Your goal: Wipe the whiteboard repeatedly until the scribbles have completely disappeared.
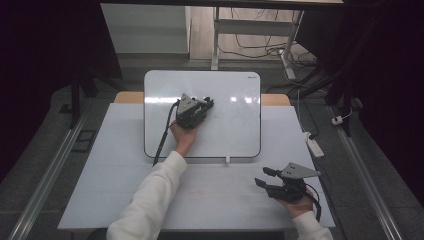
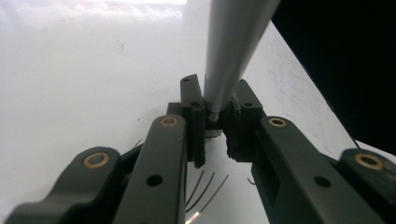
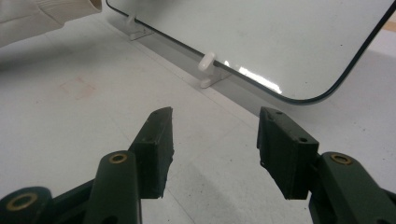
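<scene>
Left arm (image 1: 150,192) reaches forward, white sleeve, hand (image 1: 182,136) behind left gripper (image 1: 209,104), jaws closed tight. Right hand (image 1: 297,204) low near table edge; right gripper (image 1: 264,177) jaws spread wide, pointing left.

Marker (image 2: 233,51) top cut off by edge.

White table (image 1: 115,195) with a whiteboard (image 1: 235,130) flat on its far middle part

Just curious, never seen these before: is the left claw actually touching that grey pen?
Touching. The left gripper view shows the left claw closed tight on the pen.
</scene>
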### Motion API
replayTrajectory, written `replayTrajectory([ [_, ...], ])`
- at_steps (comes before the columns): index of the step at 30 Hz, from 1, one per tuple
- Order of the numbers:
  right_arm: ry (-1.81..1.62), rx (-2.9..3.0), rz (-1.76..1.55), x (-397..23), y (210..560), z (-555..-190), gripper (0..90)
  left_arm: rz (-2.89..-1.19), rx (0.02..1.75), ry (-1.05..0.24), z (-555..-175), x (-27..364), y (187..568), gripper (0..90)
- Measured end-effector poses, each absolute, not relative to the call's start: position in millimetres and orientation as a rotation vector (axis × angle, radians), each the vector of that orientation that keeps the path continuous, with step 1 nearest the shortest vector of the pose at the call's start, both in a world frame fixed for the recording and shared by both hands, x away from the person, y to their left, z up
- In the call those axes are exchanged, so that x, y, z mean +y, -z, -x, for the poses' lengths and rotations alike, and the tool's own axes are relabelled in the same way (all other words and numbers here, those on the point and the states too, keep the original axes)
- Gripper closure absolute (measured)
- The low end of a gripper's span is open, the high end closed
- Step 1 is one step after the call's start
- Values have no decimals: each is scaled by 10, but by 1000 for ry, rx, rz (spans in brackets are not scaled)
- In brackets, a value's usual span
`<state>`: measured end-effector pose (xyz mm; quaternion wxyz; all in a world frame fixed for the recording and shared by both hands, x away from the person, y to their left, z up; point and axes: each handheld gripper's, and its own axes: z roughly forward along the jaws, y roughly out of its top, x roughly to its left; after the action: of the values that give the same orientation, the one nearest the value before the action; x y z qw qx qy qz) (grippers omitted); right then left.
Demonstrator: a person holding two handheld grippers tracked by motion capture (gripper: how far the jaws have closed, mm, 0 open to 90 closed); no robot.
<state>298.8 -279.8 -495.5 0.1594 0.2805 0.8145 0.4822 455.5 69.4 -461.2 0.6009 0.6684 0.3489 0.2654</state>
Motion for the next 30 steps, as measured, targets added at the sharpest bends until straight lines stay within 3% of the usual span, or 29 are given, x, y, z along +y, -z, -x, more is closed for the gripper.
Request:
replayTrajectory([
  [6, -1376, 2332, -798, -2786, 4956, -2991, 456, -1609, 769, -618, -4511, 565, 4631, 782],
  [13, -1376, 2333, -796, -2784, 4963, -2996, 456, -1510, 900, -689, -4500, 1257, 4557, 783],
  [23, -1372, 2340, -788, -2752, 4960, -2999, 455, -1599, 804, -672, -4392, 770, 4679, 783],
  [27, -1378, 2339, -788, -2769, 4964, -2993, 455, -1506, 906, -705, -4441, 1270, 4604, 783],
  [30, -1379, 2337, -790, -2766, 4961, -2994, 454, -1493, 917, -694, -4435, 1296, 4612, 783],
])
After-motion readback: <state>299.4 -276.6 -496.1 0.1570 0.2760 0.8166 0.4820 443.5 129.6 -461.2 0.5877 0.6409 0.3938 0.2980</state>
